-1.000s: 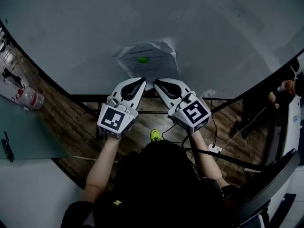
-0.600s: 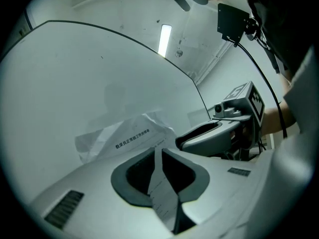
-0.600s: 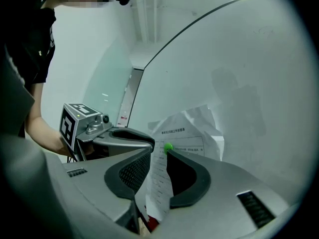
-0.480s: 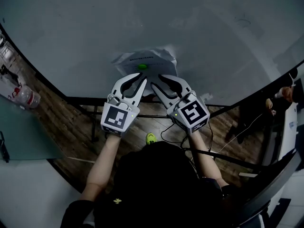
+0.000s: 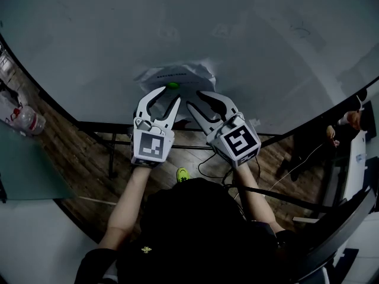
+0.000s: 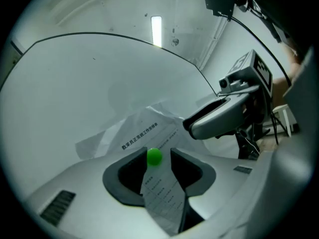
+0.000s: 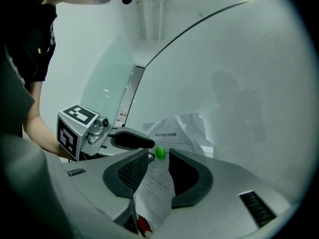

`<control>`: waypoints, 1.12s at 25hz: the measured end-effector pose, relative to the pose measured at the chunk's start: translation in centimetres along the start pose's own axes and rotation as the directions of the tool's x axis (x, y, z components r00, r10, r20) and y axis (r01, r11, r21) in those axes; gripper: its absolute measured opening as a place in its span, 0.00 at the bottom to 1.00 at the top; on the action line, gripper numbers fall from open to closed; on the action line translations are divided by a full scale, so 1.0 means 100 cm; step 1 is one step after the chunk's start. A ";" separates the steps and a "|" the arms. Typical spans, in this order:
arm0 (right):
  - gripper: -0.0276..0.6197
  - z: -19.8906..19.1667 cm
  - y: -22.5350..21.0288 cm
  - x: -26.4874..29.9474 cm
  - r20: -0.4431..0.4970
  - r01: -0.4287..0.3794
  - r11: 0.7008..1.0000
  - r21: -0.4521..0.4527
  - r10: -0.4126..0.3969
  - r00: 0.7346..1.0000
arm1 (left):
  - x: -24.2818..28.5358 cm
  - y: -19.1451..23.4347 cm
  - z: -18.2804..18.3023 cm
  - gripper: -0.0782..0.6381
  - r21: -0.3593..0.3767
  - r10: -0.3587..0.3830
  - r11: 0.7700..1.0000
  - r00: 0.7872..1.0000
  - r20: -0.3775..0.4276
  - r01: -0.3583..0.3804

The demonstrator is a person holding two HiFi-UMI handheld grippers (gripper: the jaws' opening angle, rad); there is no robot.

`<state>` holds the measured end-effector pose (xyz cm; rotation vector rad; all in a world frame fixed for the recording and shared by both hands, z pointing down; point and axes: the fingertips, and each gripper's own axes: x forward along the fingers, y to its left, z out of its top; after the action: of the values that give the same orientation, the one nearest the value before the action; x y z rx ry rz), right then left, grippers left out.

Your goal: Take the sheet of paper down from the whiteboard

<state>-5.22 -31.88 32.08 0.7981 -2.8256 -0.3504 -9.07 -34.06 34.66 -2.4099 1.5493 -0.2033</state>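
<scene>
A crumpled printed sheet of paper (image 5: 174, 74) hangs on the whiteboard (image 5: 189, 28), pinned by a green magnet (image 5: 172, 86). My left gripper (image 5: 169, 96) points level at the board. Its jaws are opening, with the magnet (image 6: 154, 156) just beyond their tips and a strip of the sheet (image 6: 149, 128) lying loose in the gap. My right gripper (image 5: 197, 100) is close beside it and its jaws are opening too. The sheet's lower part (image 7: 174, 128) runs between those jaws, and the magnet (image 7: 160, 152) sits at their tips. The pads do not press on the paper.
The board's dark lower frame (image 5: 118, 125) and stand bars run just under the grippers. A plastic bottle (image 5: 18, 118) stands on the wooden floor at the left, by a glass tabletop (image 5: 29, 170). Cables (image 5: 207, 164) trail on the floor, and another person (image 5: 346, 118) stands at the right.
Both grippers' jaws have gone from nearly shut to spread apart. The left gripper has shifted right and rolled toward the green magnet. The sheet looks more bunched up.
</scene>
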 end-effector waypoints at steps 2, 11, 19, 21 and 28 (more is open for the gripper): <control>0.27 0.001 -0.001 0.001 -0.005 0.000 1.000 -0.012 0.000 1.000 | 0.003 0.001 -0.003 0.33 0.033 0.019 0.999 1.000 0.001 -0.019; 0.31 0.006 -0.007 0.000 -0.033 0.011 0.997 -0.075 -0.014 0.999 | 0.013 0.002 -0.001 0.37 0.115 0.077 0.991 0.997 -0.016 -0.075; 0.34 0.010 -0.011 -0.004 -0.043 0.029 0.995 -0.097 -0.034 0.999 | 0.018 0.002 -0.001 0.39 0.184 0.128 0.975 0.991 -0.022 -0.122; 0.34 0.010 -0.011 -0.004 -0.046 0.033 0.994 -0.102 -0.038 0.998 | 0.019 0.002 -0.002 0.39 0.206 0.148 0.968 0.989 -0.024 -0.140; 0.34 0.007 -0.010 -0.005 -0.054 0.042 0.995 -0.089 -0.047 0.997 | 0.022 0.002 -0.006 0.39 0.334 0.241 0.917 0.970 -0.031 -0.217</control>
<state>-4.46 -32.33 31.03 0.8400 -2.7232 -0.4486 -8.45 -36.19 35.12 -1.9681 1.6621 -0.4659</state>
